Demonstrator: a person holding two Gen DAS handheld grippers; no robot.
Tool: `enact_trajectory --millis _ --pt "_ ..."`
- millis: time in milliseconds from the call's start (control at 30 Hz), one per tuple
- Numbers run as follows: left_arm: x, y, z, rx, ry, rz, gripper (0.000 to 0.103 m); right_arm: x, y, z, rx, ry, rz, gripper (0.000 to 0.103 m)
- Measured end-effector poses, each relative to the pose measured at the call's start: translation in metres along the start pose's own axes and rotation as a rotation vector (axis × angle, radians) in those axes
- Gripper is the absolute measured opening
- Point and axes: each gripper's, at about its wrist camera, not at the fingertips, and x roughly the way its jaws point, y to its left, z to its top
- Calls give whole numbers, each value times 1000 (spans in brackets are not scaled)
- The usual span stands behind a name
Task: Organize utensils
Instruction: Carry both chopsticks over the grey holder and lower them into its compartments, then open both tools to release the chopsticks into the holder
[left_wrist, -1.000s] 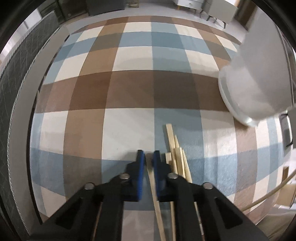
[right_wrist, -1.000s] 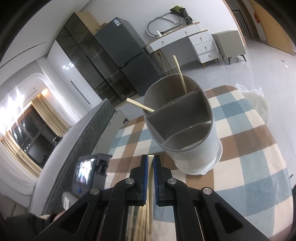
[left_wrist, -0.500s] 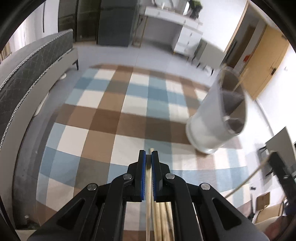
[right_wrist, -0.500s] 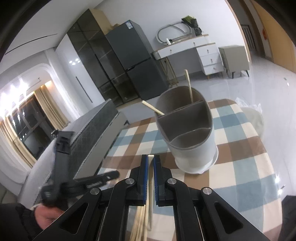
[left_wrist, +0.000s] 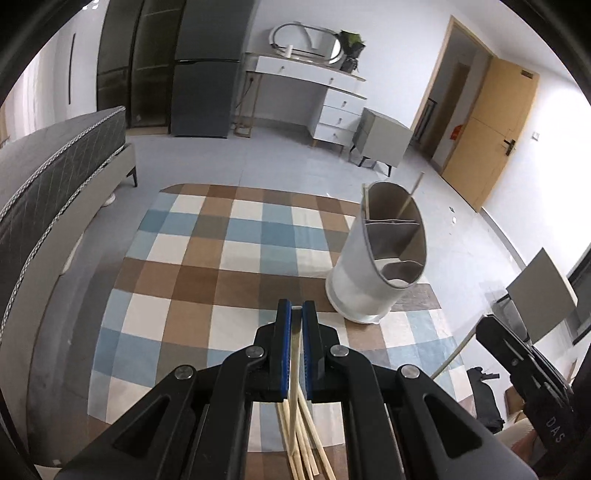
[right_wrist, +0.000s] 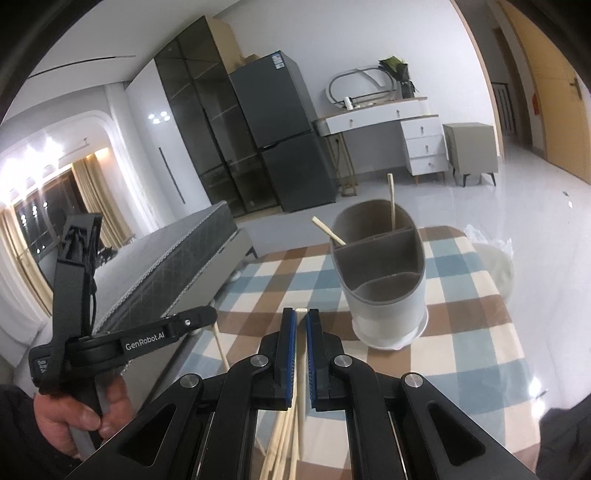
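The left gripper (left_wrist: 296, 314) is clenched on a single pale chopstick (left_wrist: 294, 362), whose tip just shows past the blue pads, and it is held up off the checked tabletop (left_wrist: 192, 295). The right gripper (right_wrist: 301, 319) grasps a second chopstick (right_wrist: 301, 354) the same way. Below both, the loose remaining chopsticks (left_wrist: 306, 443) lie fanned at the near edge of the tabletop. Beyond them, toward the right edge, stands the white utensil holder (left_wrist: 373, 266), divided into compartments (two sticks already lean in the farthest one, the nearer two look empty).

The step in hand looks like carrying each held stick to the holder. To do it well, each stick should probably be tipped closer to upright before it reaches the rim, then lowered into the far compartment beside the others, so its end clears the dividers. One hand at a time seems wiser, since two grippers over that narrow opening could knock the holder or each other.
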Motion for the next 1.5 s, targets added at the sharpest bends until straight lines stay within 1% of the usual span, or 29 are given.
enact_trajectory --millis 67,300,433,567,667,767,867,900,1033,1167,1267,1400,1500 --pt "2 -3 2 10 6 0 1 -1 0 0 -6 -1 -6 5" --pt "5 -15 10 51 55 -56 1 -5 -7 6 3 -6 -19 5" --pt "4 -25 20 77 75 -83 1 -8 -11 18 -13 -24 -26 5" --pt "1 -35 35 98 73 -108 1 -12 -22 36 -14 -49 -42 5" --pt "-7 -43 53 99 54 -142 1 -15 -31 51 -11 -70 -52 5" --pt "-17 -52 80 90 13 -175 1 -17 -39 74 -22 -101 -62 5" --pt "-23 -61 106 94 -32 -194 1 -16 -43 106 -45 -136 -64 5" --pt "-26 -65 120 92 -54 -199 1 -15 -43 113 -54 -143 -62 5" --pt "-30 -71 156 85 -128 -224 1 -4 -38 155 -117 -192 -63 5" --pt "-19 -74 181 88 -167 -233 1 9 -29 188 -188 -235 -54 5" --pt "-3 -72 188 96 -166 -235 1 25 -24 202 -234 -247 -50 5" --pt "29 -67 186 106 -136 -220 1 51 -25 205 -263 -221 -48 5" --pt "44 -62 182 96 -108 -222 1 75 -31 199 -275 -177 -47 5"
